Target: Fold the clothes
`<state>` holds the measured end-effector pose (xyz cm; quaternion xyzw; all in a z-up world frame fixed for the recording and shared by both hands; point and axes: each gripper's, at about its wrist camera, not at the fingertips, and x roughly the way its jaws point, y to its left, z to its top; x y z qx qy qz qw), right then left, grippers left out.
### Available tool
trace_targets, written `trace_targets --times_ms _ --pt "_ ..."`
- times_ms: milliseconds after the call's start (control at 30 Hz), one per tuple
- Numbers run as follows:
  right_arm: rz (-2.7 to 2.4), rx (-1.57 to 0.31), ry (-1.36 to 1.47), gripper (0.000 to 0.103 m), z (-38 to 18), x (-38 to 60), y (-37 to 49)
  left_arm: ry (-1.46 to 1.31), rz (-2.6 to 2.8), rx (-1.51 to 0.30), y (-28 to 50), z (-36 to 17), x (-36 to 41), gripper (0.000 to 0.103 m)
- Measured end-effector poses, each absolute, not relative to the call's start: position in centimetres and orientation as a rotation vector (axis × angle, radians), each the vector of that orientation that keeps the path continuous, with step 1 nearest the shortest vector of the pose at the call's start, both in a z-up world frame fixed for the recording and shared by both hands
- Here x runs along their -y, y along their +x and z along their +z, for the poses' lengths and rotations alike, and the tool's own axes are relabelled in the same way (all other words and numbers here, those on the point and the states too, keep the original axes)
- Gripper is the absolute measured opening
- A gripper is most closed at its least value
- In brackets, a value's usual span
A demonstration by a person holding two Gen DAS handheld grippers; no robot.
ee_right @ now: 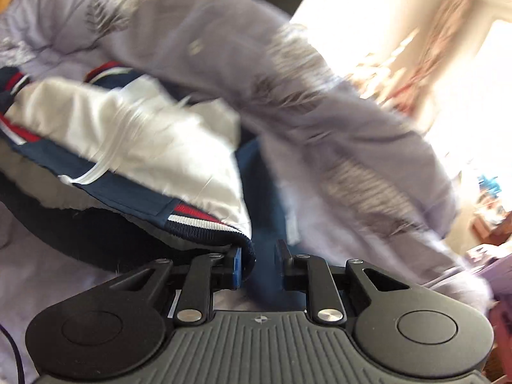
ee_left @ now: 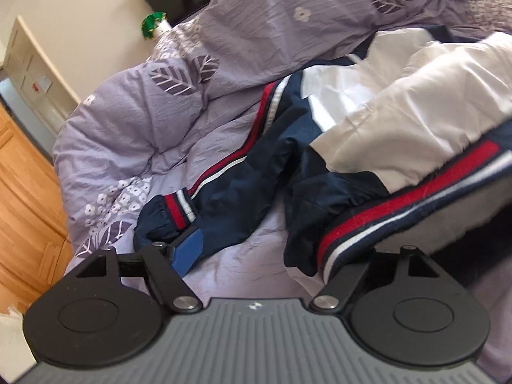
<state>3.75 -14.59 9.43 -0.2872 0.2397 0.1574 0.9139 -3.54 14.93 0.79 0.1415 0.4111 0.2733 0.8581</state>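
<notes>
A navy, white and red jacket (ee_left: 336, 121) lies spread on a bed under a crumpled lilac duvet (ee_left: 153, 105) printed with leaves and small flowers. In the left wrist view the jacket fills the middle and the 3 o'clock side; one sleeve runs down toward 7 o'clock and ends in a striped cuff (ee_left: 179, 208). The left tongs (ee_left: 272, 256) are released, their jaws wide apart. The blue-padded finger at 7 o'clock sits just beside that cuff, while the finger at 5 o'clock lies under the striped hem (ee_left: 400, 204), which sags across it.

The right wrist view is blurred. There the jacket (ee_right: 134, 134) lies from 9 o'clock toward the centre, its white panel upward and the ribbed striped hem (ee_right: 204, 220) along its lower edge. The right tongs (ee_right: 257, 264) are nearly closed, with the hem's corner at the blue pad of the left finger and dark blue fabric between the jaws. Whether the pads actually pinch it, I cannot tell. The duvet (ee_right: 320, 112) heaps from 12 to 3 o'clock.
</notes>
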Motion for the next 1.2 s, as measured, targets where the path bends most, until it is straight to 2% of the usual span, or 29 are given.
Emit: trace_targets --times_ms 133,200,333,367,400,567,700,800,833,867,1000,1100,1200 --pt "0.322 -0.446 -0.661 0.022 11.6 15.4 3.6 0.282 0.487 -0.938 -4.4 1.6 -13.3 0.081" --pt "0.387 -0.561 -0.728 0.022 11.3 15.5 4.4 0.275 0.432 -1.024 -4.8 1.1 -12.9 0.081" --pt "0.642 -1.173 -0.708 0.027 6.4 16.9 6.7 0.254 0.311 -1.235 -6.0 -0.9 -12.6 0.08" --pt "0.687 -1.299 -0.677 0.027 5.0 17.4 7.0 0.246 0.281 -1.263 -6.4 -1.1 -12.5 0.08" --pt "0.713 -1.318 -0.637 0.031 4.6 18.1 7.0 0.248 0.258 -1.266 -7.0 -0.9 -12.1 0.08" --pt "0.818 -1.218 -0.33 0.062 8.2 21.3 8.6 0.231 0.21 -1.176 -8.9 2.7 -11.5 0.079" --pt "0.836 -1.062 -0.215 0.078 11.8 21.8 12.4 0.108 0.143 -1.126 -8.6 6.4 -12.6 0.079" --pt "0.703 -0.98 -0.176 0.079 11.3 21.7 14.8 0.035 0.044 -1.115 -9.0 8.3 -12.9 0.084" --pt "0.675 -0.958 -0.164 0.077 10.8 21.5 15.2 0.028 0.027 -1.126 -9.5 8.2 -12.7 0.094" --pt "0.682 -0.941 -0.153 0.076 9.9 20.9 15.2 0.027 0.012 -1.145 -10.1 7.9 -12.6 0.095" --pt "0.798 -0.949 -0.126 0.063 6.1 16.1 13.9 0.173 0.069 -1.209 -12.0 6.8 -11.6 0.095" --pt "0.815 -1.034 -0.372 0.061 1.5 11.4 11.0 0.242 0.128 -1.163 -12.1 7.5 -11.9 0.095" --pt "0.857 -1.027 -0.556 0.062 0.7 10.3 8.2 0.162 0.176 -1.089 -9.2 8.4 -13.0 0.095"
